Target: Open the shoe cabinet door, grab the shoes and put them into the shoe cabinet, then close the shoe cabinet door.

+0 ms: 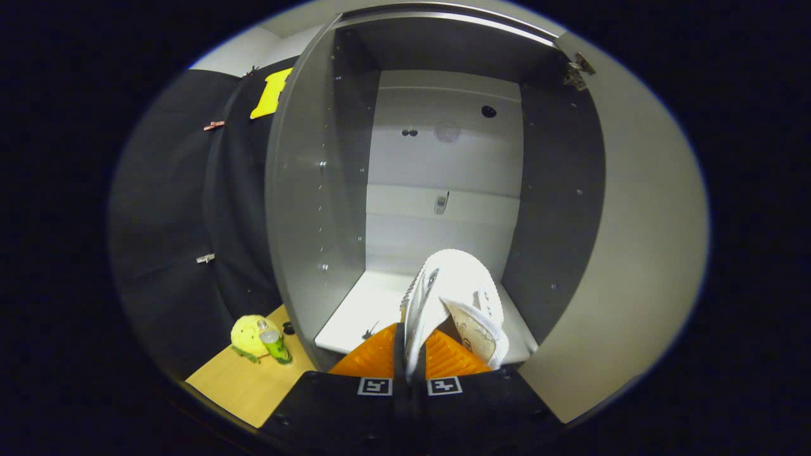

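Now the tongs (408,354) are clamped on a white shoe (457,297), held just ahead of them over the open shoe cabinet's (317,190) bottom shelf (364,310)

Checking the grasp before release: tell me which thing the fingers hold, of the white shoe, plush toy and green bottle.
The white shoe: the gripper fingers pinch its side wall at the open cabinet; the toy and bottle sit apart.

no readable text, shoe (457,297) insole print illegible

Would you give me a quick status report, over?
Gripper shut on white shoe. Shoe over cabinet shelf, door open. Path ahead looks clear.
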### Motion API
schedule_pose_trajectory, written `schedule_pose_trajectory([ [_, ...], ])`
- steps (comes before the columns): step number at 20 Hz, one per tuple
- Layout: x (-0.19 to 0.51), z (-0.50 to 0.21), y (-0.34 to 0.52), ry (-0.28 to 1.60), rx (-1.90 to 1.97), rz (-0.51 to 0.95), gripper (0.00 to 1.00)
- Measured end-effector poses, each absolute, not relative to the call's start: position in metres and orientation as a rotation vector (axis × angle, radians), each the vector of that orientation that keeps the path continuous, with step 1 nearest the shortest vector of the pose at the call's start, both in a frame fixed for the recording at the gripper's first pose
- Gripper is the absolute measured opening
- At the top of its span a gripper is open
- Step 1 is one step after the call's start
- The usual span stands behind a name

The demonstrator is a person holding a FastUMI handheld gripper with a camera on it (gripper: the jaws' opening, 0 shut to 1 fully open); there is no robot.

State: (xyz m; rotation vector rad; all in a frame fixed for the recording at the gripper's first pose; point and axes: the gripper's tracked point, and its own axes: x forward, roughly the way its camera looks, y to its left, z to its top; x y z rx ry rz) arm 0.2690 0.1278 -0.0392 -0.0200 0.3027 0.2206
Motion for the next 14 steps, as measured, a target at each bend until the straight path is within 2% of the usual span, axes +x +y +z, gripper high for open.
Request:
schedule_pose_trajectory([
  [3, 0.325, -0.026, 0.138, 0.258, -0.065, 0.223, 0.05],
  [7, 0.376, -0.044, 0.154, 0.278, -0.058, 0.240, 0.05],
  [10, 0.402, -0.084, 0.142, 0.326, -0.082, 0.218, 0.05],
  [14, 0.426, -0.143, 0.132, 0.483, -0.105, 0.157, 0.05],
])
